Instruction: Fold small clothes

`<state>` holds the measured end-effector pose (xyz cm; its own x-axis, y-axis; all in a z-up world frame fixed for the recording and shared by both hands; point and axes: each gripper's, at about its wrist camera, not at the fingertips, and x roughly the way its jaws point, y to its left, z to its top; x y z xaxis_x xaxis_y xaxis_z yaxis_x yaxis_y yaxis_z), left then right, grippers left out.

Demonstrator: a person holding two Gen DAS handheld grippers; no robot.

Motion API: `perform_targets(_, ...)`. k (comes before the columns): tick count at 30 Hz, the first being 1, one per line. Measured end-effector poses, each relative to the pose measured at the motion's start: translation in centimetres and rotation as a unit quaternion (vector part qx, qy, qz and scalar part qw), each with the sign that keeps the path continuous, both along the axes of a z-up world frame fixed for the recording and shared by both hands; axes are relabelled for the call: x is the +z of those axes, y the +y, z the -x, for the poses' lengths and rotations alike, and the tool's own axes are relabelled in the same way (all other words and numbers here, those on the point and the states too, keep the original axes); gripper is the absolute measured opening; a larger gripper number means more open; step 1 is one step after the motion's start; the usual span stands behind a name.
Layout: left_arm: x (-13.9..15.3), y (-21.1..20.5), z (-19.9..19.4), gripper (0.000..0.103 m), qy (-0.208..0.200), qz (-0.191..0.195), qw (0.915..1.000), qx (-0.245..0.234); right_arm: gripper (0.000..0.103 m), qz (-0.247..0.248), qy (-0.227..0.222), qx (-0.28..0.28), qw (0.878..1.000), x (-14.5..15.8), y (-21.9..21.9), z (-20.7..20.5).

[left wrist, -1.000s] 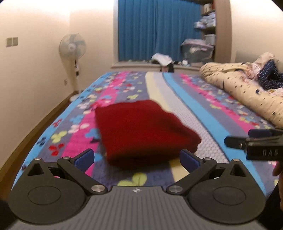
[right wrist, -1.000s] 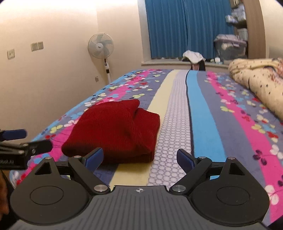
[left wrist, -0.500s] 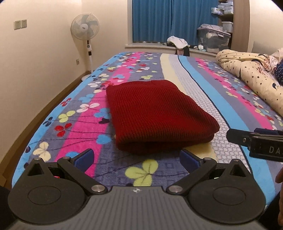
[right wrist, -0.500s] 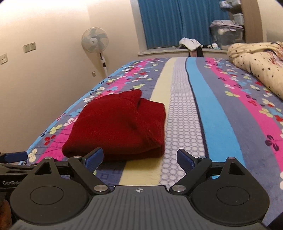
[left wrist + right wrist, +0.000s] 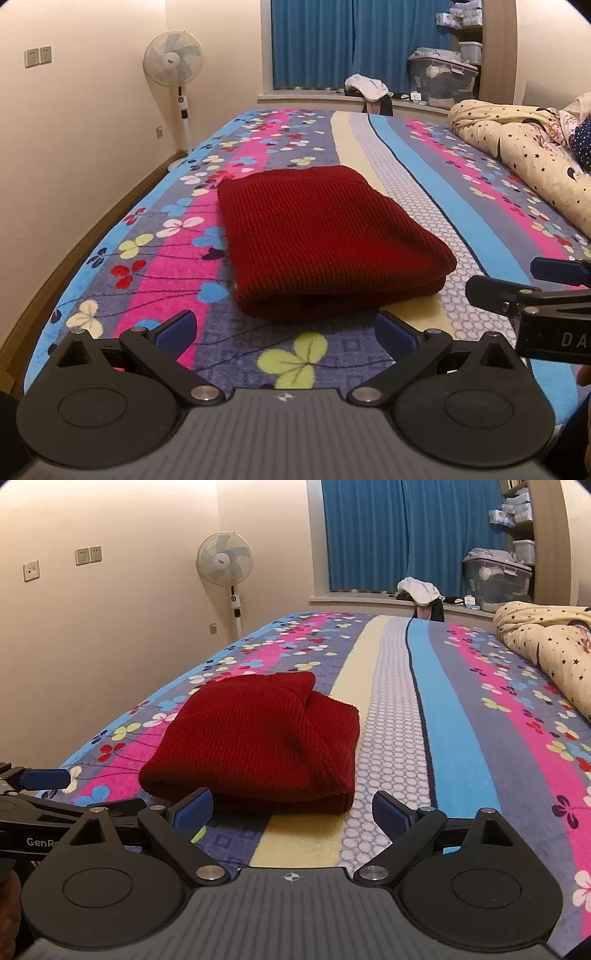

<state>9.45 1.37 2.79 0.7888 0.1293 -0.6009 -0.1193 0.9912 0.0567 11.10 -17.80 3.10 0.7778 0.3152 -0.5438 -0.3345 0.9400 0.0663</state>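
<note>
A dark red knitted garment (image 5: 325, 240) lies folded into a thick rectangle on the striped, flowered bedspread (image 5: 454, 192). It also shows in the right wrist view (image 5: 258, 742). My left gripper (image 5: 284, 328) is open and empty, just short of the garment's near edge. My right gripper (image 5: 291, 808) is open and empty, also just short of the near edge, toward the garment's right side. The right gripper shows at the right edge of the left wrist view (image 5: 546, 284), and the left gripper at the left edge of the right wrist view (image 5: 44, 797).
A rolled cream star-print duvet (image 5: 524, 155) lies along the bed's right side. A standing fan (image 5: 173, 70) is by the left wall. Blue curtains (image 5: 332, 40), a sill with clothes and a storage box (image 5: 439, 77) are beyond the bed's far end.
Both grippers have pulled back and settled lower toward the near edge of the bed. The garment has stayed folded in place. Both grippers stay open.
</note>
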Motion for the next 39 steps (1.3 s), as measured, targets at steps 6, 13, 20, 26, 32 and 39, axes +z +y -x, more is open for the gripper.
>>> perform_targets(6,0.20,0.25,0.17,0.102,-0.007,0.002,1.0000,0.001,0.094,0.017,-0.013,0.014,1.000,0.01,0.69,0.50)
perform_targets(13,0.29,0.56,0.16,0.102,-0.007,0.006,1.0000,0.005,0.094,0.020,-0.014,0.018,1.000,0.02,0.92,0.64)
perform_targets(20,0.30,0.55,0.17,0.102,-0.007,0.006,1.0000,0.005,0.094,0.021,-0.013,0.021,0.999,-0.01,0.98,0.65)
perform_targets(26,0.31,0.59,0.16,0.102,-0.006,0.006,1.0000,0.005,0.094,0.021,-0.013,0.020,0.999,0.03,0.99,0.65)
perform_targets(32,0.29,0.58,0.17,0.102,-0.006,0.006,0.9999,0.005,0.094,0.021,-0.013,0.021,0.999,0.02,1.02,0.64)
perform_targets(39,0.29,0.61,0.16,0.102,-0.007,0.006,0.9999,0.005,0.094,0.021,-0.012,0.021,0.999,0.02,1.06,0.64)
